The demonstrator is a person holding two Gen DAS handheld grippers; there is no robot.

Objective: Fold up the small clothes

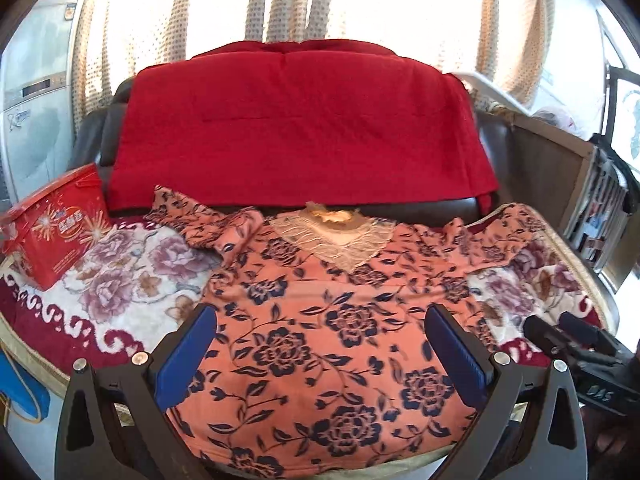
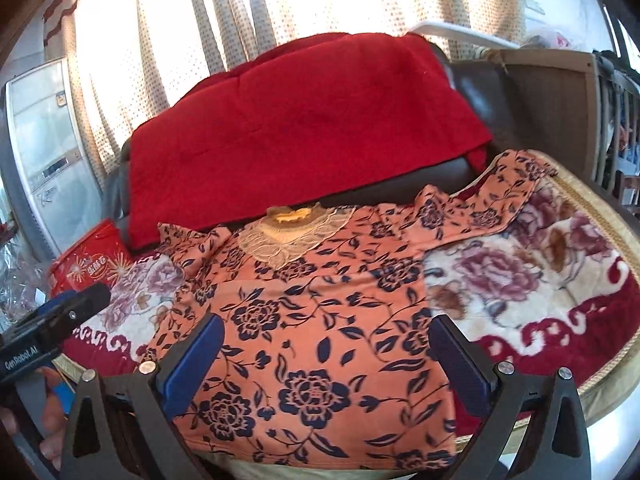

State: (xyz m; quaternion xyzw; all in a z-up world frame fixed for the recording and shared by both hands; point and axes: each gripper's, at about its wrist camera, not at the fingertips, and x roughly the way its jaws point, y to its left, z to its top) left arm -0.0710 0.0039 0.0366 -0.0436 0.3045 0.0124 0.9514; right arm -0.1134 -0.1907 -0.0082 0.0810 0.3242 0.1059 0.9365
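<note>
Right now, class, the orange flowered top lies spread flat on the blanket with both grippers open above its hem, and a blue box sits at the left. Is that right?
Not quite: the box is red, not blue, as the left wrist view shows. The rest holds: the orange flowered top lies spread flat on the blanket, with the left gripper and right gripper open above its hem.

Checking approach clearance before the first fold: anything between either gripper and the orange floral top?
Nothing visible. The orange floral top lies spread flat on the floral blanket, directly ahead of the open left gripper and open right gripper. The red box sits off to the side, clear of the top.
</note>
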